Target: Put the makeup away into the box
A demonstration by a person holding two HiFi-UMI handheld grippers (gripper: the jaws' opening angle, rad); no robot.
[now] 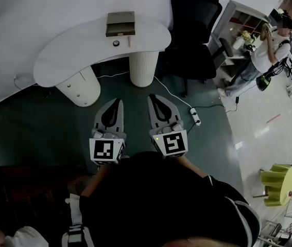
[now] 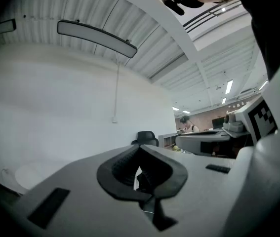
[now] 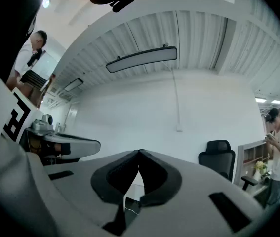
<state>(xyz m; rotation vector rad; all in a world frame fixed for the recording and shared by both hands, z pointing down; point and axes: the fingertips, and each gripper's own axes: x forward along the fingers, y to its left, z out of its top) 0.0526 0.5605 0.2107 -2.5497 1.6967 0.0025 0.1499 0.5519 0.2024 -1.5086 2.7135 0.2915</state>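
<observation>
A brown box (image 1: 120, 23) stands at the far side of the white curved table (image 1: 68, 55). In front of it lie a small round dark makeup item (image 1: 116, 43) and a thin stick-like one (image 1: 129, 40). Both grippers hover side by side over the dark floor, well short of the table and pointing toward it. The left gripper (image 1: 117, 101) is shut with nothing in it, its tips meeting in the left gripper view (image 2: 139, 148). The right gripper (image 1: 153, 97) is likewise shut and empty in the right gripper view (image 3: 139, 152).
A black office chair (image 1: 194, 19) stands right of the table, with a white shelf unit (image 1: 241, 22) beyond it. A person (image 1: 269, 48) stands at the far right. A power strip (image 1: 194, 116) and cable lie on the floor. A yellow-green stool (image 1: 278, 184) is at the lower right.
</observation>
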